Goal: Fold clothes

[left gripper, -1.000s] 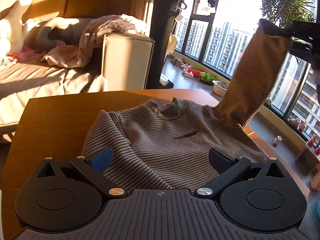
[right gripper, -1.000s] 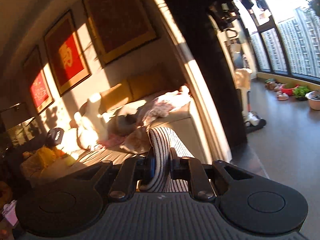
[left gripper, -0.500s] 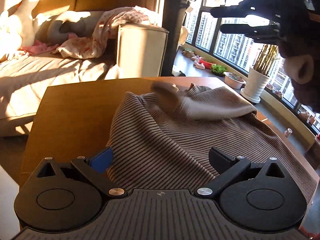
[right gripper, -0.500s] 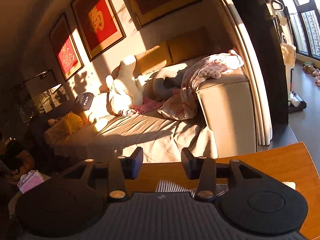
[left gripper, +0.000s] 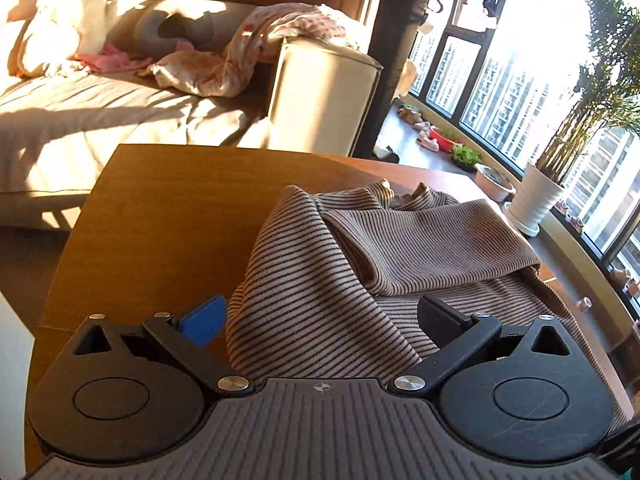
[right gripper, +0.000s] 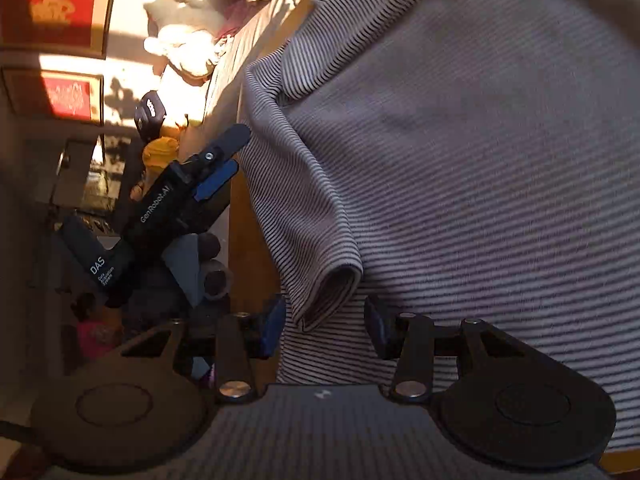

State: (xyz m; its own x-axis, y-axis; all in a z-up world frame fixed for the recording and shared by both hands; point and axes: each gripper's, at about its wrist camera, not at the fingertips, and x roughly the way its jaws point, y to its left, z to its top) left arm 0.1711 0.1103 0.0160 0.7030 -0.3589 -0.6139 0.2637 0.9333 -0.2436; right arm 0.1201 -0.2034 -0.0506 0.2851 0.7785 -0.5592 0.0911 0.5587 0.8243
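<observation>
A brown striped sweater (left gripper: pixel 340 280) lies on the wooden table (left gripper: pixel 168 216), with one sleeve (left gripper: pixel 432 248) folded across its chest. My left gripper (left gripper: pixel 320 316) is open and empty, low over the sweater's near left edge. In the right wrist view the sweater (right gripper: pixel 460 160) fills the frame, and the folded sleeve's cuff (right gripper: pixel 332 284) lies just ahead of my open, empty right gripper (right gripper: pixel 326 328). The left gripper also shows in the right wrist view (right gripper: pixel 220 160), at the sweater's edge.
A sofa (left gripper: pixel 120 100) with blankets and pillows stands beyond the table. A potted plant (left gripper: pixel 540 200) and small pots stand on the floor by the windows at the right. Bare table top lies left of the sweater.
My right gripper let go of the lifted sleeve, which now lies across the sweater's chest. It then swung down to look at the sweater. The left gripper shifted left a little.
</observation>
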